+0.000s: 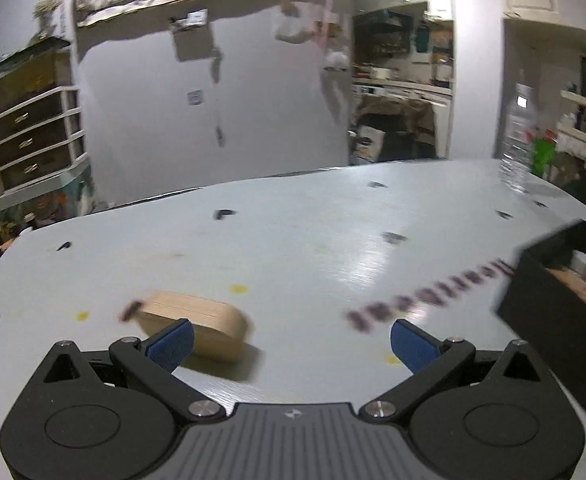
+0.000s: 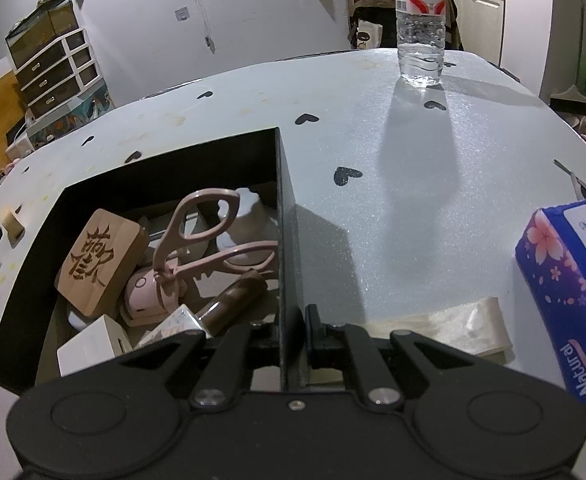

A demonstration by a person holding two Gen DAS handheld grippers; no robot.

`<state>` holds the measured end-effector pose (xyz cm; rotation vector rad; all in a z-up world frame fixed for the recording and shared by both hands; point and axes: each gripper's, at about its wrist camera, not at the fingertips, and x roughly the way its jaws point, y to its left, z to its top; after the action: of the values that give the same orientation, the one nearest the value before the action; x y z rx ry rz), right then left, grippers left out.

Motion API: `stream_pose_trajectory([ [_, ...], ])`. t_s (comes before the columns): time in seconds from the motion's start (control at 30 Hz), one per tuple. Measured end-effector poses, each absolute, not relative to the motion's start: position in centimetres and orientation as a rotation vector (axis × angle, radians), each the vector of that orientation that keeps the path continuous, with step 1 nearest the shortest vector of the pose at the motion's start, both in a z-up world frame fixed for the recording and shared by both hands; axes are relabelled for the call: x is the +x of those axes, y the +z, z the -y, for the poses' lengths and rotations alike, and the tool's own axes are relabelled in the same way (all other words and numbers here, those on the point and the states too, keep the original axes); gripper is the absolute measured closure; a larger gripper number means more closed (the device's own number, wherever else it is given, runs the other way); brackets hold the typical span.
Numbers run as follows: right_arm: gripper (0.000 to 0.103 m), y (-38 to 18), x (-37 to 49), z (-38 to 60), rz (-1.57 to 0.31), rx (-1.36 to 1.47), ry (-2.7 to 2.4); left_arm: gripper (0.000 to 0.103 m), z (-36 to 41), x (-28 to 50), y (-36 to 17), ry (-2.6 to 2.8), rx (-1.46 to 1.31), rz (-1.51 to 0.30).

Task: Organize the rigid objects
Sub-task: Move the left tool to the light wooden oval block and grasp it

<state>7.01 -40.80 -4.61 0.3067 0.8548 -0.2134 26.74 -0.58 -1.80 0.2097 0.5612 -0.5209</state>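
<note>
A pale wooden block (image 1: 197,330) lies on the white table (image 1: 293,248), just ahead of my left gripper's (image 1: 291,344) left pad. The left gripper is open, with nothing between its blue pads; the view is motion-blurred. The black box (image 1: 553,320) sits at the right edge of that view. In the right wrist view my right gripper (image 2: 295,334) is shut on the right wall of the black box (image 2: 281,208). Inside lie a carved wooden block (image 2: 101,260), pink scissors (image 2: 197,236), a brown tube (image 2: 233,300) and white pieces. The loose wooden block (image 2: 13,226) shows far left.
A clear water bottle (image 2: 419,20) stands at the table's far side. A blue tissue pack (image 2: 569,288) lies at the right, with a cream strip (image 2: 453,328) beside my right gripper. Black heart marks dot the table. Drawers (image 1: 33,132) stand by the wall.
</note>
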Motion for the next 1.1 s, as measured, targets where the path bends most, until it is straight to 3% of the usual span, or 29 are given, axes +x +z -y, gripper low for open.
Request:
stream_pose_trajectory([
  [0.47, 0.095, -4.5, 7.3, 40.3, -0.865, 0.29, -0.234, 0.0, -4.7, 37.0, -4.3, -0.412, -0.105, -0.696],
  [1.1, 0.095, -4.5, 7.4, 40.3, -0.867, 0.282, -0.237, 0.001, -0.3, 31.9, -4.7, -0.488, -0.046, -0.717],
])
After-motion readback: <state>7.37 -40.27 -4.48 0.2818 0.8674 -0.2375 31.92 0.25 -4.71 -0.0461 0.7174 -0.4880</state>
